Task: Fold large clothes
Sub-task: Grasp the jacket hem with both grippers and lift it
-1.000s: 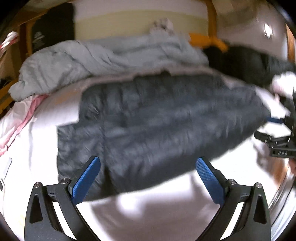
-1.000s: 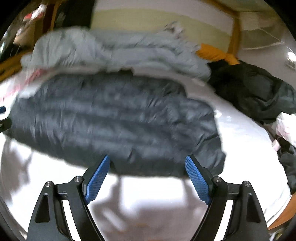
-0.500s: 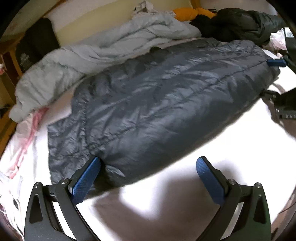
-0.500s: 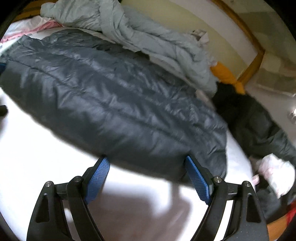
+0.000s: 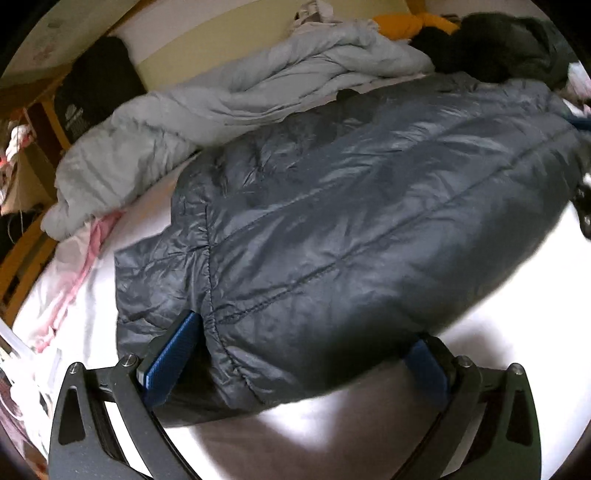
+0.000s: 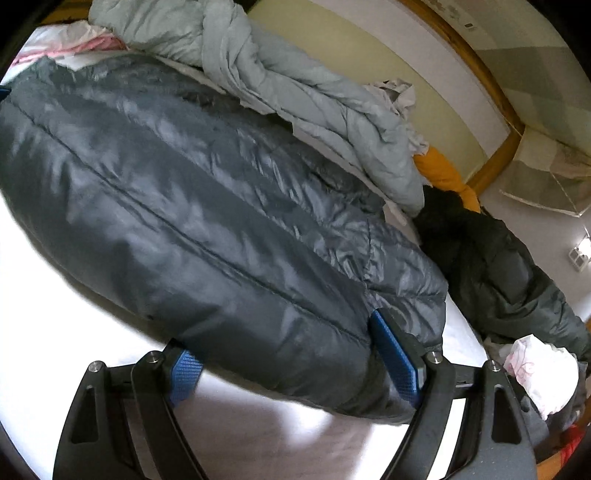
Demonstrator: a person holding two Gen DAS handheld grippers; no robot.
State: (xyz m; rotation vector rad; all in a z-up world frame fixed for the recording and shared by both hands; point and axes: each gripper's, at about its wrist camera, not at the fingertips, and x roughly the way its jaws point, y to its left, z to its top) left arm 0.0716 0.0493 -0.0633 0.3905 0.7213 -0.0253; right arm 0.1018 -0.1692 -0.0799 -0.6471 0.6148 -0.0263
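1. left gripper (image 5: 301, 350) jaws spread wide, blue pads straddling the near hem corner of the dark grey puffer jacket (image 5: 351, 229); left pad lies over the fabric by the side seam, right pad at the hem edge, not pinching
2. left wrist view, far left: pink-and-white cloth (image 5: 74, 266) bunched at the bed edge, wooden frame beside it
3. light grey quilt (image 5: 207, 110) heaped behind the jacket, its edge touching the jacket's far side
4. puffer jacket lies flat across the white bedsheet (image 5: 498, 350), stretched from lower left to upper right, sleeve part sticking out at its left
5. orange cloth (image 5: 406, 24) and black garment (image 5: 498, 40) at the far right end near the headboard
6. right gripper (image 6: 291, 354) jaws spread wide over the other hem end of the jacket (image 6: 184, 206); left pad at the hem edge on the sheet, right pad over the fabric near the corner seam, no squeeze visible
7. right wrist view: grey quilt (image 6: 295, 96) behind the jacket, orange cloth (image 6: 443, 173) just right of it
8. dark green-black coat (image 6: 498, 266) right of the jacket, touching it near the corner
9. crumpled white item with pink print (image 6: 539, 373) at far right beside the coat
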